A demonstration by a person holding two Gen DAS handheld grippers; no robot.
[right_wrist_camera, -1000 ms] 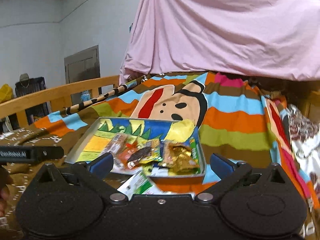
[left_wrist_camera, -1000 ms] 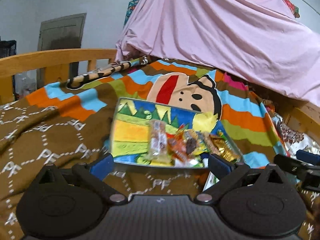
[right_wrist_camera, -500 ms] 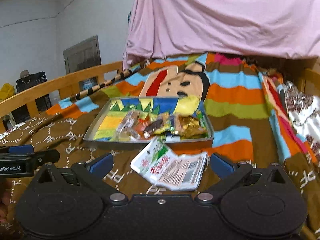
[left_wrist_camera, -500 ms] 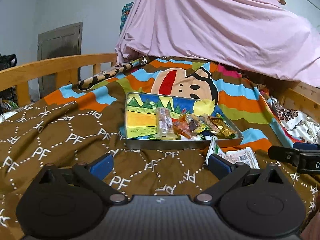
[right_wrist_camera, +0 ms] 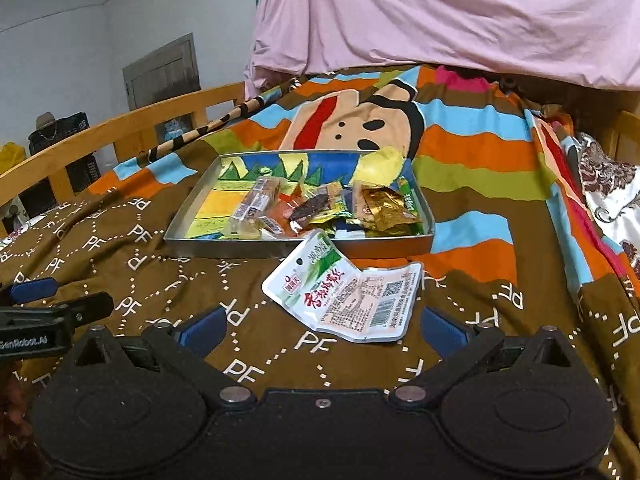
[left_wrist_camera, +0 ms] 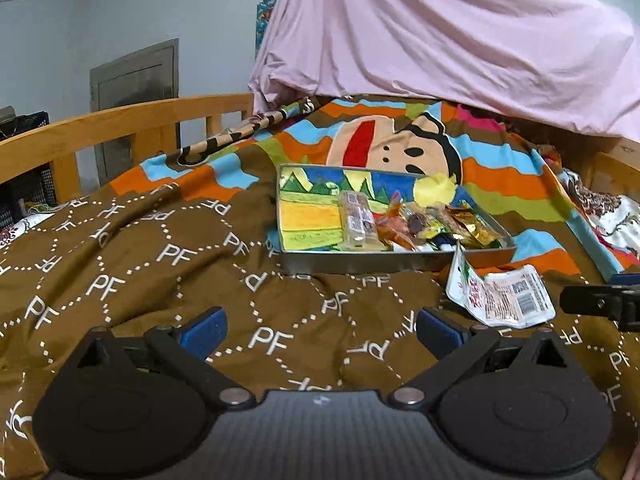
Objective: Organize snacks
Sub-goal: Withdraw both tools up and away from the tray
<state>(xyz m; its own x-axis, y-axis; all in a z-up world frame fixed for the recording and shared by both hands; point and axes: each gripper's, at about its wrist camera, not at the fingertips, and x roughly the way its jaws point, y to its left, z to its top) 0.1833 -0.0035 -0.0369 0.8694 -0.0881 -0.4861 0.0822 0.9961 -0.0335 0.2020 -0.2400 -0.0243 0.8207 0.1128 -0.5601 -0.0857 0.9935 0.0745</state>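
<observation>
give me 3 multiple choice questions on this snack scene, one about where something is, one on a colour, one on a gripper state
1. Where does the white and green snack packet lie?
A. inside the tray
B. on the brown blanket, in front of the tray
C. on the wooden bed rail

2. What colour is the large sheet draped behind the bed?
A. pink
B. dark green
C. black

3. How does the right gripper stand?
A. shut on the packet
B. shut on nothing
C. open, holding nothing

Answers:
1. B: the packet rests on the brown PF-printed blanket, at the near wall of the shallow metal tray.
2. A: the sheet is plainly pink.
3. C: its blue-padded fingers are wide apart, with blanket showing between them.
</observation>
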